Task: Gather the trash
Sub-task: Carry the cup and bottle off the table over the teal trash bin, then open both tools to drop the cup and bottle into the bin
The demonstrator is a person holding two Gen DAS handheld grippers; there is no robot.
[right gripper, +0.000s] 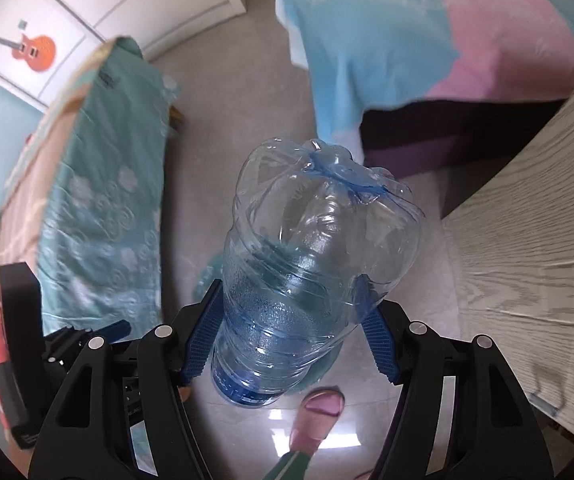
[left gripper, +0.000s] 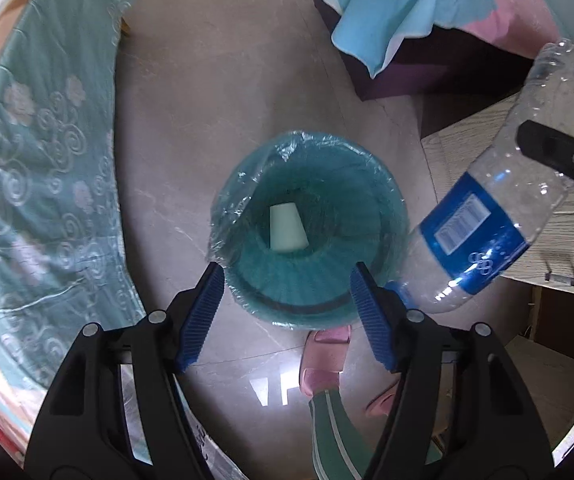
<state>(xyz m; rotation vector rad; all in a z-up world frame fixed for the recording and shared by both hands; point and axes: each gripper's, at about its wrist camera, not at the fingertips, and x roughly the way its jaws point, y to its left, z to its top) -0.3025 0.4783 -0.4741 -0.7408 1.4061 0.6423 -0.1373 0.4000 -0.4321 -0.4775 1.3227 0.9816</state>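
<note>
Clear bottle (right gripper: 311, 264) hides bin (left gripper: 307, 228); cap unseen.

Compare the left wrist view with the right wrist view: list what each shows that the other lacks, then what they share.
Only the left wrist view shows the inside of the lined teal trash bin, with a white paper cup at the bottom, and the open, empty left gripper above it.
Only the right wrist view shows the guitar picture on the white cabinet, and the right gripper clamped on the bottle.
Both show the plastic bottle, the green patterned bedspread and the blue-and-pink blanket.
</note>
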